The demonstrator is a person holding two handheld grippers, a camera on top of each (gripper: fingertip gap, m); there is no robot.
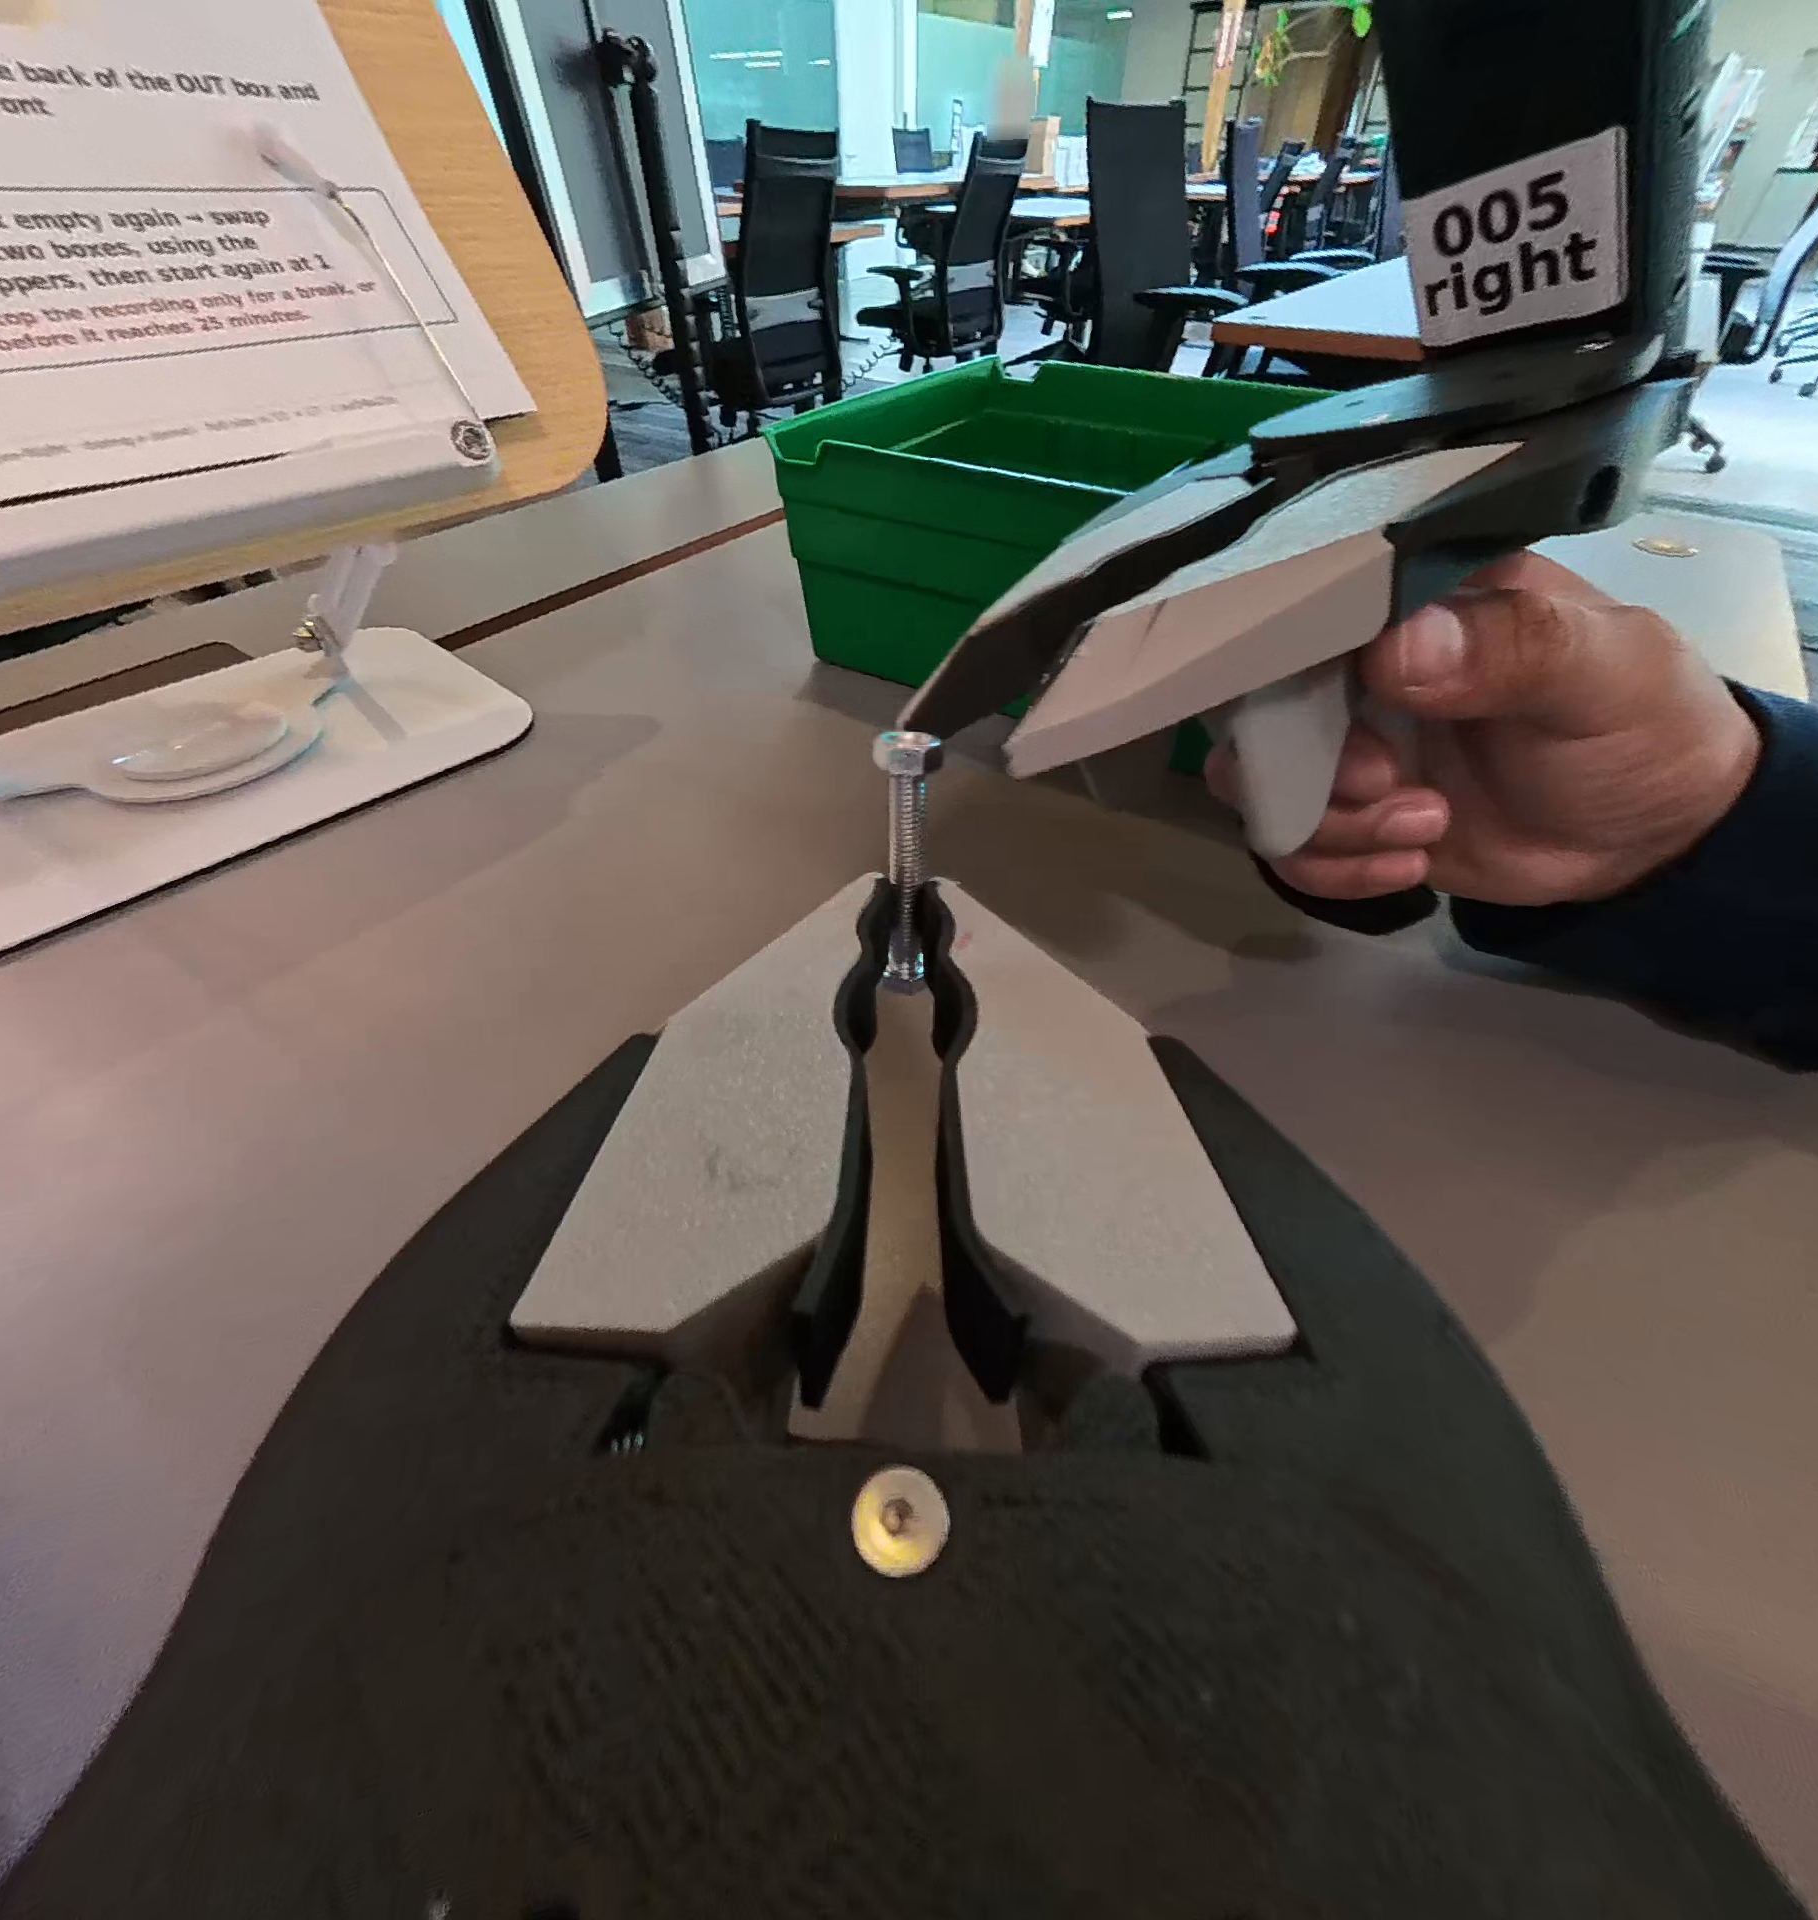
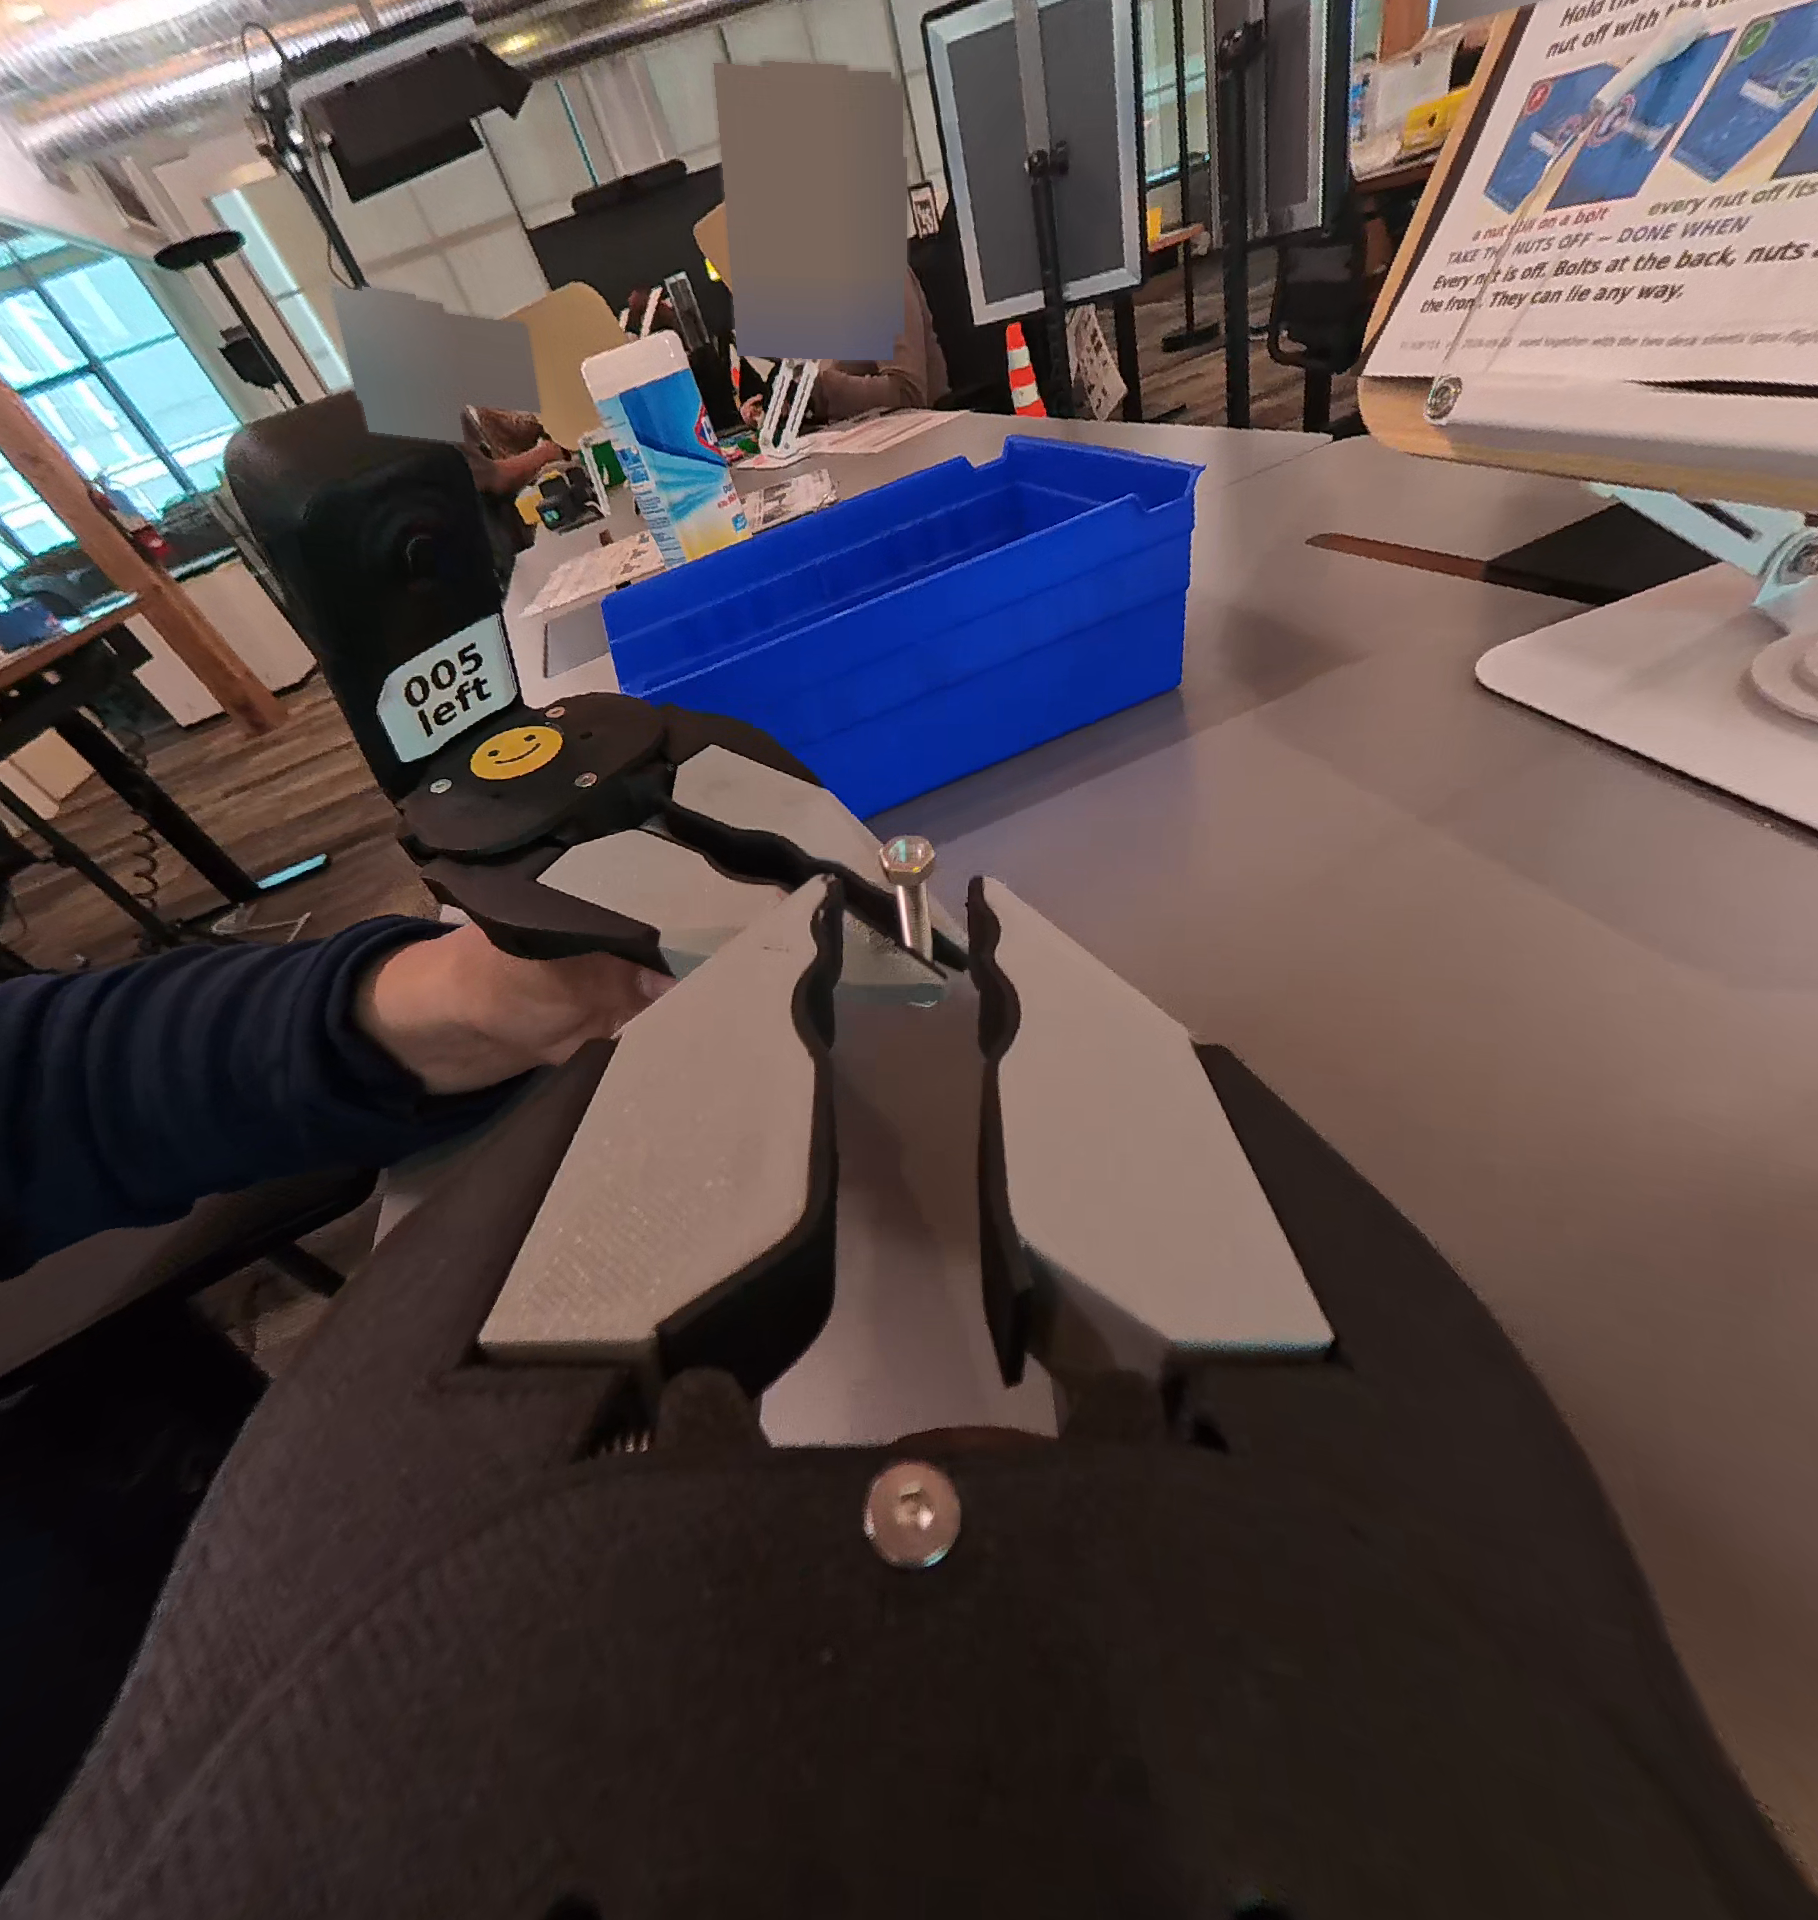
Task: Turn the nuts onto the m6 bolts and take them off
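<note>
A silver M6 bolt (image 1: 903, 831) stands upright, head up, and a hex nut (image 1: 903, 975) sits at its lower end. My left gripper (image 1: 903, 899) is shut on the bolt's shank, with the nut lodged in the notch between its fingers. My right gripper (image 1: 962, 746) reaches in from the right, one fingertip right at the bolt head. In the right wrist view my right gripper (image 2: 903, 894) is open, and the bolt (image 2: 913, 909) shows between its fingertips. The left gripper (image 2: 931, 977) holds the bolt from the left there. The nut is hidden in that view.
A green bin (image 1: 988, 488) stands on the grey table behind the bolt. A blue bin (image 2: 905, 623) stands on the other side, with a wipes canister (image 2: 666, 457) behind it. A white stand with instruction sheets (image 1: 209, 260) is at the back. The stand also shows in the right wrist view (image 2: 1663, 239). The grippers are tip to tip, or close to it.
</note>
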